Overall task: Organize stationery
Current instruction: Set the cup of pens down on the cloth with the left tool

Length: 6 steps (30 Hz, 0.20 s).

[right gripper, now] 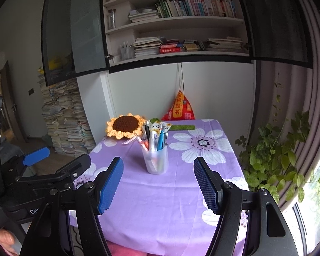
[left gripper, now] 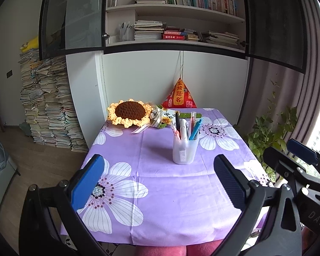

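Note:
A translucent white pen holder [left gripper: 185, 150] stands upright near the middle of the purple flowered tablecloth [left gripper: 160, 202]. It holds several pens and markers, among them a blue pen [left gripper: 195, 129] and a black one. It also shows in the right wrist view [right gripper: 156, 160]. My left gripper [left gripper: 160, 181] is open and empty, held above the table's near half, short of the holder. My right gripper [right gripper: 159, 183] is open and empty, also short of the holder. The right gripper shows at the right edge of the left wrist view [left gripper: 296, 166].
A crocheted sunflower [left gripper: 129, 112] with ribbon and a green strip lies at the table's back. A red triangular pouch [left gripper: 179, 96] hangs at the back wall. Stacked books [left gripper: 49, 106] stand left on the floor. A leafy plant [right gripper: 273, 160] stands right. Bookshelves hang above.

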Available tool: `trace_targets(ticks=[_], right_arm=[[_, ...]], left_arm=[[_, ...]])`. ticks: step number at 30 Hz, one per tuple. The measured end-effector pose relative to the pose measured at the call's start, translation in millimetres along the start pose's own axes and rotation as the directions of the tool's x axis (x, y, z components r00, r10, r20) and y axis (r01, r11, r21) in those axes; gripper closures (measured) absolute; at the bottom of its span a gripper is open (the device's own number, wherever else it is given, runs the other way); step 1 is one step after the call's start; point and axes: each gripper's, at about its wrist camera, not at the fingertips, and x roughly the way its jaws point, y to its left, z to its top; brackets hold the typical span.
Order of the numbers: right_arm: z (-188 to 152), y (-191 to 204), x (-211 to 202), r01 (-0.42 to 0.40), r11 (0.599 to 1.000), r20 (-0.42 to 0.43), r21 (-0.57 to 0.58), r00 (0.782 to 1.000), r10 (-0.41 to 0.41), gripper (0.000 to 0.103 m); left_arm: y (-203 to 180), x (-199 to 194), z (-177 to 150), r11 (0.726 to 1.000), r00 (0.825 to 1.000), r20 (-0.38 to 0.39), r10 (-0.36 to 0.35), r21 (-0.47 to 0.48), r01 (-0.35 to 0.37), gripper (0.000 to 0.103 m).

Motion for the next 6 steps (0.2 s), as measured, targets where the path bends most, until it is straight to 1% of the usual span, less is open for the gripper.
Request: trace_targets(ticks=[6], right_arm=[[0.5,0.4,-2.3,0.009,1.0,0.007,0.002,1.0,-0.009,0.033]], left_arm=[[0.1,-1.4,0.2,1.0,1.0,0.004,-0.004,0.001,0.004,0.001]])
